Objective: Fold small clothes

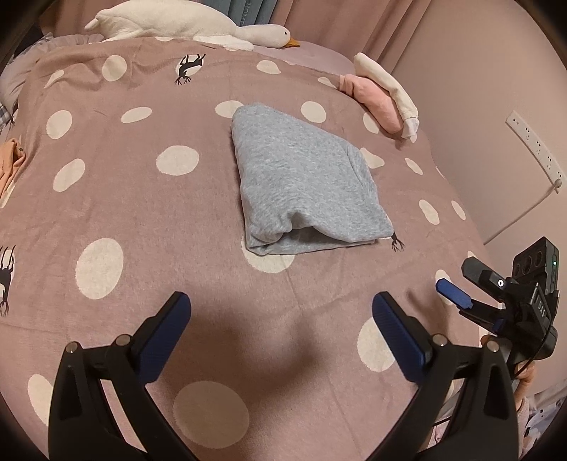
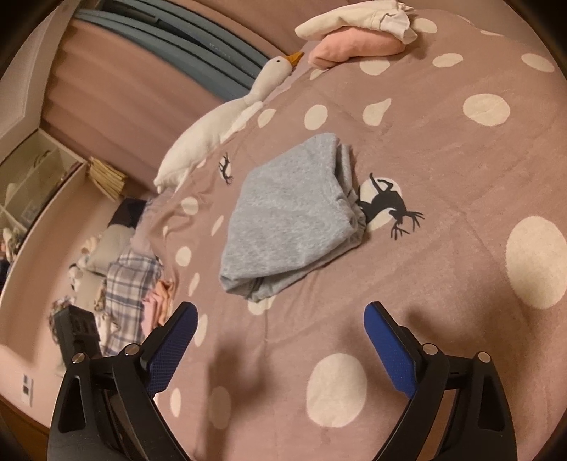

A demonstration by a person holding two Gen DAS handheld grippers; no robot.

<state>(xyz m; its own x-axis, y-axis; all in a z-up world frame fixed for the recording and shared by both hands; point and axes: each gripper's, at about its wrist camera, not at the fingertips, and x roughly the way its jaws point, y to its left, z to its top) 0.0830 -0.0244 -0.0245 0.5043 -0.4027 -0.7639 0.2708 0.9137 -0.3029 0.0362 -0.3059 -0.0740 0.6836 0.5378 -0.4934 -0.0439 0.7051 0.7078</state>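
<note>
Both grippers stand wide open with nothing between their blue pads. From the left wrist, the left gripper hangs over a mauve bedspread with cream dots and black deer prints; one folded grey garment lies ahead of its fingertips, apart from them, a little right of centre. Two more folded pieces, one pink and one white on top of it, sit at the far right edge. One plush goose lies along the head of the bed before pink curtains. The right gripper shows at the right margin, near the bed's edge. From the right wrist, the right gripper points at the same grey garment, which lies just beyond its fingertips, untouched, beside a deer print. One goose lies beyond it, and checked fabric is piled at the left.
</note>
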